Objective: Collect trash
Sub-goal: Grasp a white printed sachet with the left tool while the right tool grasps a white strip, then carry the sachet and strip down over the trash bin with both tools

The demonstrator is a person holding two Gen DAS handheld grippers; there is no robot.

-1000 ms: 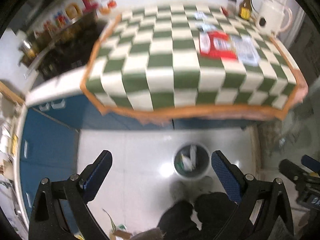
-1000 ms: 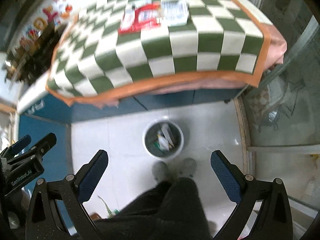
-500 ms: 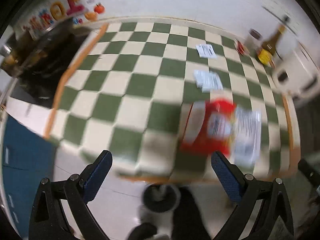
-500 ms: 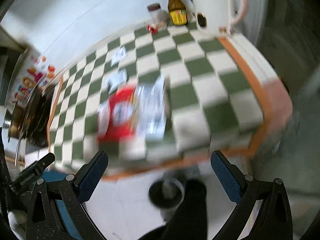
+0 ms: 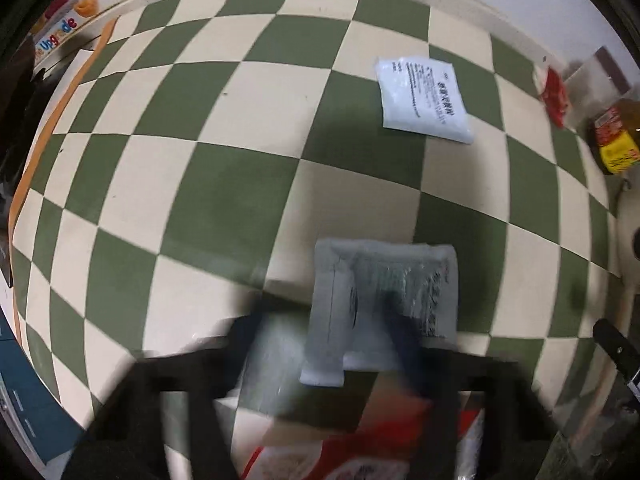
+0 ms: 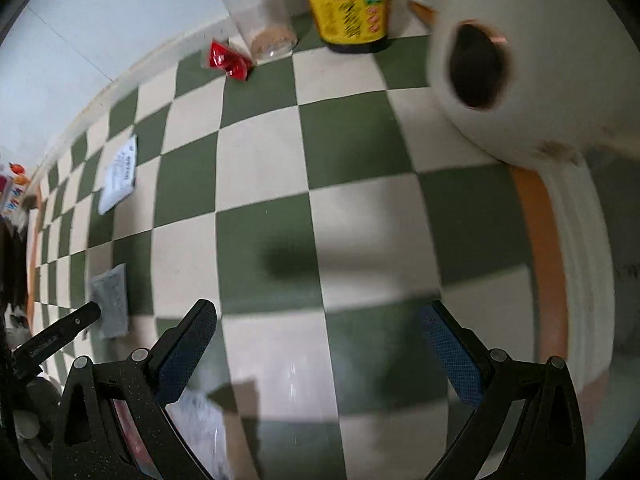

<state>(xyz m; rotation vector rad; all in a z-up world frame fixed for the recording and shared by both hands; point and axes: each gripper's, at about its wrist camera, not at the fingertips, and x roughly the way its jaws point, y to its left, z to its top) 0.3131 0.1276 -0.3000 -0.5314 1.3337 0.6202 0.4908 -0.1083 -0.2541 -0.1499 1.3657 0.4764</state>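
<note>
Both grippers have been carried from above the floor bin to low over the checkered tablecloth (image 5: 224,184). The left gripper (image 5: 336,344) is seen blurred, its jaws closing, with the grey sachet (image 5: 384,292) between them; whether the pads already press on it cannot be told. This sachet lies near the table's front edge, overlapping the red snack bag (image 5: 360,452) at that edge. A second white sachet (image 5: 424,98) lies farther back, and a small red packet (image 6: 230,62) sits at the back edge beside a glass jar (image 6: 260,12) and a sauce bottle (image 6: 348,4). The right gripper (image 6: 320,344) is held with jaws wide apart over bare cloth, nothing between them.

The sachets are judged light, thin, limp and somewhat slick; a pinch across a raised edge or corner is advised, since a flat packet may slide on the cloth.
</note>
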